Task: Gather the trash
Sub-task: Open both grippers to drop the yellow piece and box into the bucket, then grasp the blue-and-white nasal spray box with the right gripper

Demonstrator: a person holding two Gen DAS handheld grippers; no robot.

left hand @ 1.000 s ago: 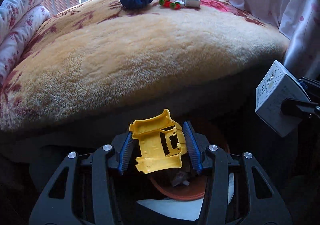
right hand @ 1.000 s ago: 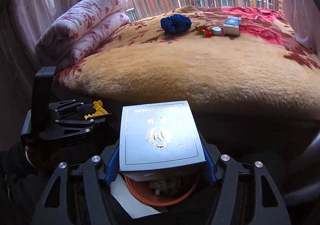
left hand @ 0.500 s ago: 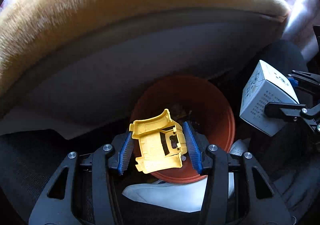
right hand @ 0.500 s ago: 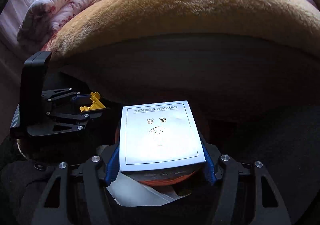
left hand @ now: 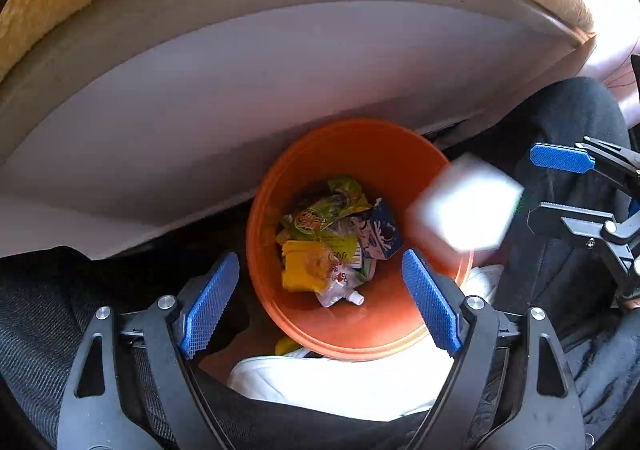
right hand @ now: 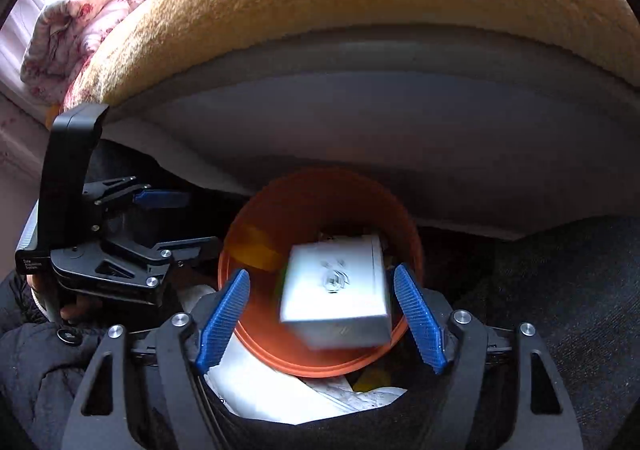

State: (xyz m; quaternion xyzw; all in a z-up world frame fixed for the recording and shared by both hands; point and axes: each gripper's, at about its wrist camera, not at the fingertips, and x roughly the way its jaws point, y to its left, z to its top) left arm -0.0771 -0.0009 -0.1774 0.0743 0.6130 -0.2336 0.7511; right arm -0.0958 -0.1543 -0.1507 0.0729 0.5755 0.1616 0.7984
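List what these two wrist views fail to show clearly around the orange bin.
- White box: motion-blurred in both views; its print is unreadable.
- Orange bin: the right wrist view has the box covering its contents.
- Yellow plastic piece: partly under wrappers in the left wrist view.
- White cloth below the bin: hidden by both grippers' frames.

Both grippers have just been opening: the left gripper (left hand: 320, 302) has dropped its yellow plastic piece (left hand: 298, 270) into the orange bin (left hand: 360, 342), and the white box (right hand: 336, 290), freed from the right gripper (right hand: 322, 318), is falling blurred over the bin.

Left tool (left hand: 320, 290) and right tool (right hand: 322, 310), jaws just opened, downward-pointing.
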